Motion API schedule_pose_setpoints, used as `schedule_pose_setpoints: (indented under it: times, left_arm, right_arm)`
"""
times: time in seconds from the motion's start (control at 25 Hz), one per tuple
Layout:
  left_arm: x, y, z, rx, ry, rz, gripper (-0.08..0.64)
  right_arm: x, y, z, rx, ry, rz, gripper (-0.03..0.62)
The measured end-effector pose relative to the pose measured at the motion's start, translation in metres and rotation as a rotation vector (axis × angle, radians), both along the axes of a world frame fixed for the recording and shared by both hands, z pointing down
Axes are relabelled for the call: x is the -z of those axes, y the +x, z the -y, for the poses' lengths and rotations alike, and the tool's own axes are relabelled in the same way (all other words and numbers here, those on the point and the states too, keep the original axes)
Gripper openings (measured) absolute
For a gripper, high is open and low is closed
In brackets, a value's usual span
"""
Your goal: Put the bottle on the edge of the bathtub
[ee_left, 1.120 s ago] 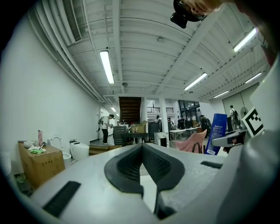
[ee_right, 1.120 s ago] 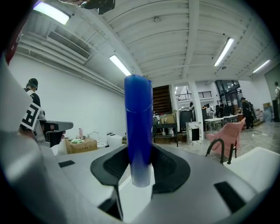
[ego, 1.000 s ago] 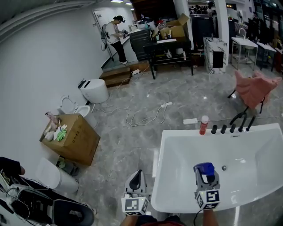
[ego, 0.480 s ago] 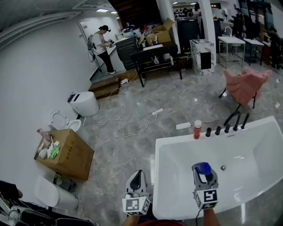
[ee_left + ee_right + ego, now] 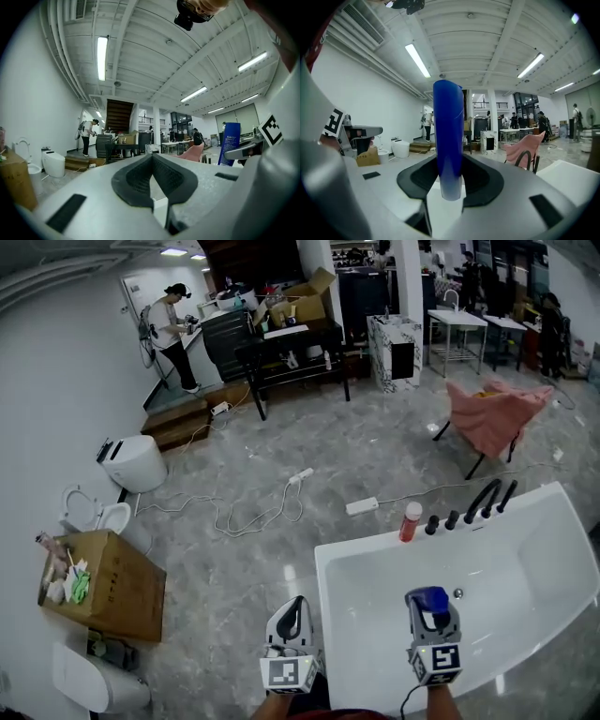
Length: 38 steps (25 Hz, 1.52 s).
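Right gripper view is showing it best: the right gripper (image 5: 450, 183) is clamping a tall blue bottle (image 5: 448, 126) between its two pads, upright. The grip is sitting low on the body, and the pale bottom end is poking out just under the jaws. Beside it, the left gripper (image 5: 294, 607) is hovering with its jaws pressed together and nothing in them. In the head view the bottle is hanging over the near end of the white bathtub (image 5: 375, 606), not resting on anything yet. I'm reading that bottle as a light plastic one, stiff enough to take a firm squeeze but smooth-sided and probably slippery. So the pads are wanting a flat, square hold on the straight part of the body, not on the rounded top. Being tall and narrow, it's likely going to tip if the base isn't landing flat, so leaving the bottom free, as now, is looking sensible. The tub's rim is looking glossy and narrow, which is calling for a gentle set-down. Further along, a small red bottle (image 5: 410, 520) is already standing on the far rim, just beside a row of black taps (image 5: 469, 505). Beyond the tub a pink chair (image 5: 492, 416) is sitting on the grey floor (image 5: 309, 446), and far off a person (image 5: 172, 329) is standing.
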<state>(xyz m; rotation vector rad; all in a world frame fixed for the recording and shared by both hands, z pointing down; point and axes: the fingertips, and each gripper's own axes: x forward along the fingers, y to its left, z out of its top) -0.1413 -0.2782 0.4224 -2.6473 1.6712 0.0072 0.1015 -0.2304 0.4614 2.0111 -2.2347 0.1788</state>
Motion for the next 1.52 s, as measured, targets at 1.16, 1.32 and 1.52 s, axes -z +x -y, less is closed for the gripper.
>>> schedule_pose_setpoints:
  times: [1.16, 1.32, 1.52]
  left_arm:
    - [-0.158, -0.034, 0.145, -0.020, -0.177, 0.037, 0.005]
    - [-0.186, -0.034, 0.151, -0.008, -0.209, 0.027, 0.005]
    - [-0.219, -0.031, 0.160, -0.017, -0.218, 0.038, 0.005]
  right_arm:
    - [-0.178, -0.062, 0.136, 0.022, -0.289, -0.004, 0.149]
    - [-0.220, -0.068, 0.147, 0.042, -0.337, 0.005, 0.149]
    - [-0.259, -0.074, 0.160, 0.049, -0.355, 0.008, 0.149]
